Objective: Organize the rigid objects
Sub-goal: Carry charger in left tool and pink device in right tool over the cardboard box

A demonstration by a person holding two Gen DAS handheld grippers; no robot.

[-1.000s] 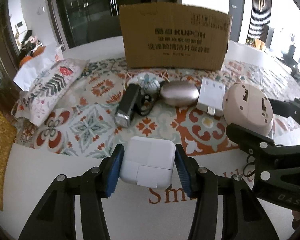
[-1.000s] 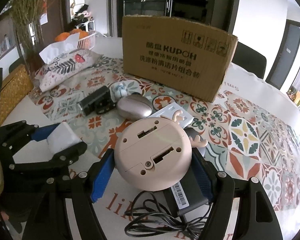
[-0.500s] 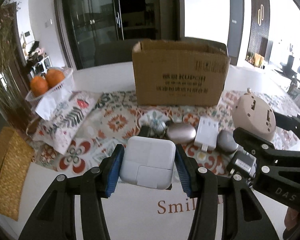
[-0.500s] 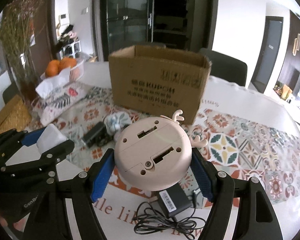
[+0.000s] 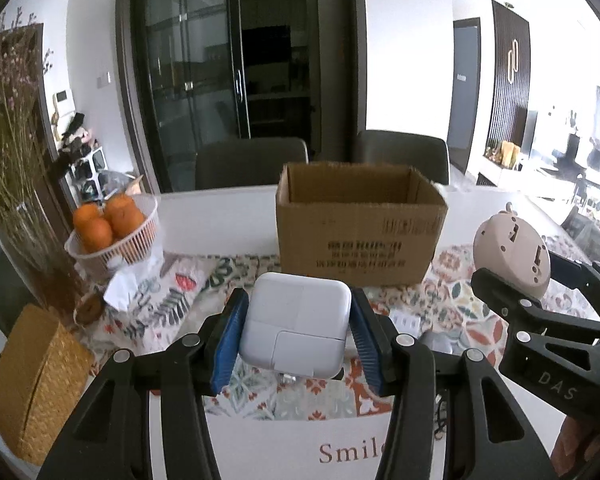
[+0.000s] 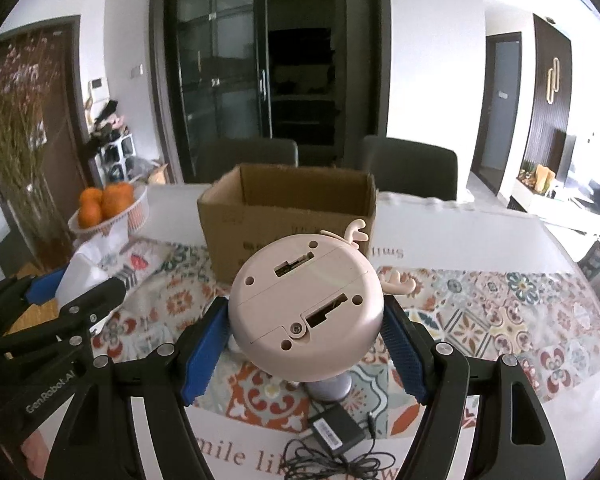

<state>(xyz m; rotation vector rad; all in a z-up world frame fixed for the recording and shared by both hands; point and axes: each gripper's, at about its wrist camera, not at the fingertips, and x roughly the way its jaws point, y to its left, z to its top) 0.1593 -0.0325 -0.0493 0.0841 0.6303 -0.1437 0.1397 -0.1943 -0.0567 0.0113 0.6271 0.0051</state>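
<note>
Two clamped grips, left gripper (image 5: 296, 334) on white charger (image 5: 296, 330), right gripper (image 6: 305, 340) on pink gadget (image 6: 306, 308); black adapter (image 6: 334, 428) right-view only.

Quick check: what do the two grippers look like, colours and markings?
Both are black plastic frames with silver rivets and ribbed blue pads inside the fingers. The right gripper carries white "DAS" lettering on its side, the left gripper "GenRobot.AI". No cables or sleeves visible.

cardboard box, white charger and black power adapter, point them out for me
cardboard box (image 5: 360, 240): left wrist view, printed front wall
white charger (image 5: 296, 326): left wrist view, middle of its top face
black power adapter (image 6: 334, 428): right wrist view, its labelled body
</note>
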